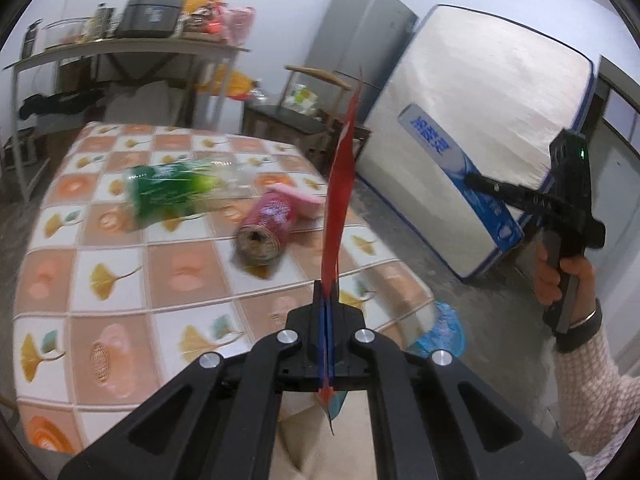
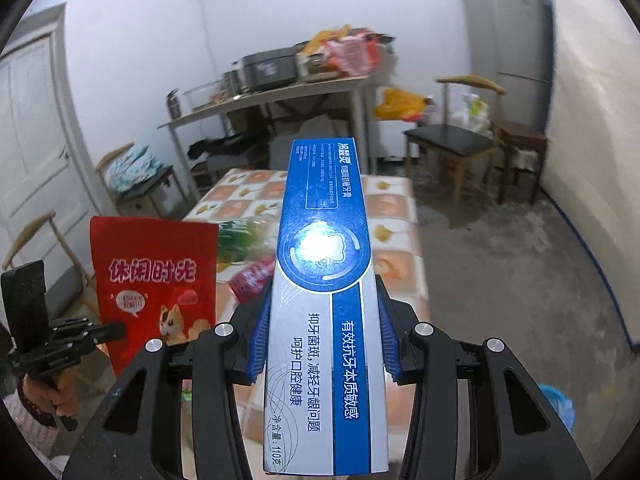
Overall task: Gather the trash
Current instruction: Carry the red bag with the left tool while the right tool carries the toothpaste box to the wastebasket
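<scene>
My left gripper [image 1: 328, 312] is shut on a red snack bag [image 1: 340, 200], seen edge-on and standing upright from the jaws. The right wrist view shows the same bag [image 2: 156, 280] face-on with the left gripper [image 2: 118, 330] at its lower edge. My right gripper [image 2: 324, 344] is shut on a long blue and white toothpaste box [image 2: 324, 260], its pads pressing both long sides. From the left wrist view that box [image 1: 436, 136] hangs off to the right. A green plastic bottle [image 1: 176, 192] and a red can [image 1: 268, 224] lie on the tiled tablecloth [image 1: 120, 280].
A blue bag [image 1: 444, 328] sits on the floor beside the table's right corner. A mattress [image 1: 480, 100] leans on the wall, with a fridge [image 1: 360, 40] and a chair [image 2: 452, 140] behind. A cluttered shelf table [image 2: 280, 92] stands at the back.
</scene>
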A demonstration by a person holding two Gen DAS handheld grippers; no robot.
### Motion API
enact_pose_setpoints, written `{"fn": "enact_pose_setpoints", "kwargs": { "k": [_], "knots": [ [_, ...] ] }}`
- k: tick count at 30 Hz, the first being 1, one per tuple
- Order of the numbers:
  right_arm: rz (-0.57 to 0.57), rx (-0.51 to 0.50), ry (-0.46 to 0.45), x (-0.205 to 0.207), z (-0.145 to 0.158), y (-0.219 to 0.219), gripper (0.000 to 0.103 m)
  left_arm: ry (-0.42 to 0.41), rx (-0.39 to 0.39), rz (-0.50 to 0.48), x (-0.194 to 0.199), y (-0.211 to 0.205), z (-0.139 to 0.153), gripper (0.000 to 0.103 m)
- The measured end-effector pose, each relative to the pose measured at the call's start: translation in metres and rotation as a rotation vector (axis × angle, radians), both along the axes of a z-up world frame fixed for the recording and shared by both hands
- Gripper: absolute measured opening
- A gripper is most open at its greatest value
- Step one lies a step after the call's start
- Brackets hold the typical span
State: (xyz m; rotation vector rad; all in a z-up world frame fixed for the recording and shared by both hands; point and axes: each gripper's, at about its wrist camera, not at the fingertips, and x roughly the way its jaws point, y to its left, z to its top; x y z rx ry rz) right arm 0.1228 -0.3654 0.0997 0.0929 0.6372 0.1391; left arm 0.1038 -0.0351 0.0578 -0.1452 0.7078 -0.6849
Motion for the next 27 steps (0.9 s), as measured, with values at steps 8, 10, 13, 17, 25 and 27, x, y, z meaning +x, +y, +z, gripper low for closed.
{"fn": "enact_pose_setpoints", "kwargs": {
  "k": [8, 10, 13, 17, 25, 27],
  "knots": [
    [-0.147, 0.078, -0.004, -0.053, -0.016, -0.050, 0.042, 0.007, -0.018, -0.134, 0.000, -0.060, 0.007, 0.000],
    [-0.186, 0.096, -0.003, -0.064, -0.021, -0.062, 0.042, 0.024, -0.024, -0.167, 0.002, -0.075, 0.006, 0.000],
    [-0.231, 0.112, -0.001, -0.076, -0.026, -0.074, 0.042, 0.044, -0.018, -0.215, 0.003, -0.099, 0.001, 0.000],
    [-0.297, 0.129, -0.001, -0.090, -0.035, -0.089, 0.042, 0.096, -0.037, -0.284, 0.007, -0.133, -0.007, 0.000],
    [-0.536, 0.192, 0.036, -0.140, -0.070, -0.140, 0.042, 0.224, -0.067, -0.500, 0.019, -0.241, -0.017, 0.000],
    [-0.608, 0.219, 0.051, -0.156, -0.081, -0.157, 0.042, 0.267, -0.062, -0.555, 0.020, -0.272, -0.024, 0.000]
  ]
}}
